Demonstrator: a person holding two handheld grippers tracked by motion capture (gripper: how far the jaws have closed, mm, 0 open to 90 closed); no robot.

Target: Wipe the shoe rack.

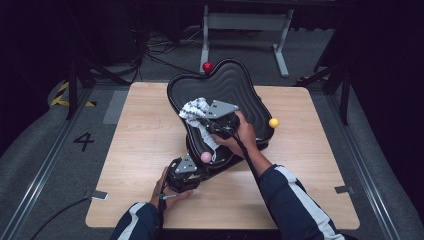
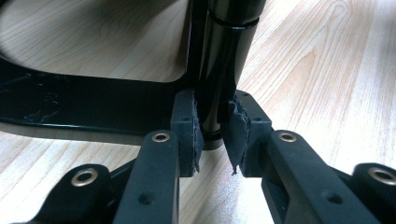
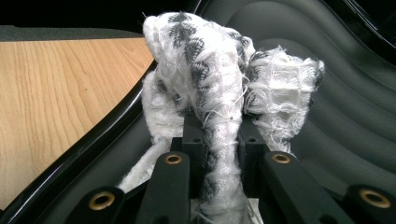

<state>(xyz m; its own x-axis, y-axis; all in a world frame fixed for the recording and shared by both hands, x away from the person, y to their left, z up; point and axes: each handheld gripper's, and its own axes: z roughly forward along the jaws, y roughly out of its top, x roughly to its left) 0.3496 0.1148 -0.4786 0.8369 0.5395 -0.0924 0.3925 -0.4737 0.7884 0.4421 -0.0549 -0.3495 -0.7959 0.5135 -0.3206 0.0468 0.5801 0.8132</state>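
While left gripper (image 2: 212, 135) clamps black post (image 2: 223, 56), right gripper (image 3: 219, 140) pinches cloth (image 3: 210, 79).

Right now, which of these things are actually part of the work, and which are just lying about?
In use:
- black ribbed plastic seat, being wiped
- white-and-grey woven cloth, clamped in the right gripper
- glossy black post, clamped by the left gripper

Lying about:
- light wooden table
- white metal stand behind
- cables on the floor

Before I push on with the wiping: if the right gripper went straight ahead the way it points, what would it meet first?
The right gripper is shut on the white cloth; ahead lies the ribbed black seat surface, which the cloth would probably rub along first, though depth is unclear.
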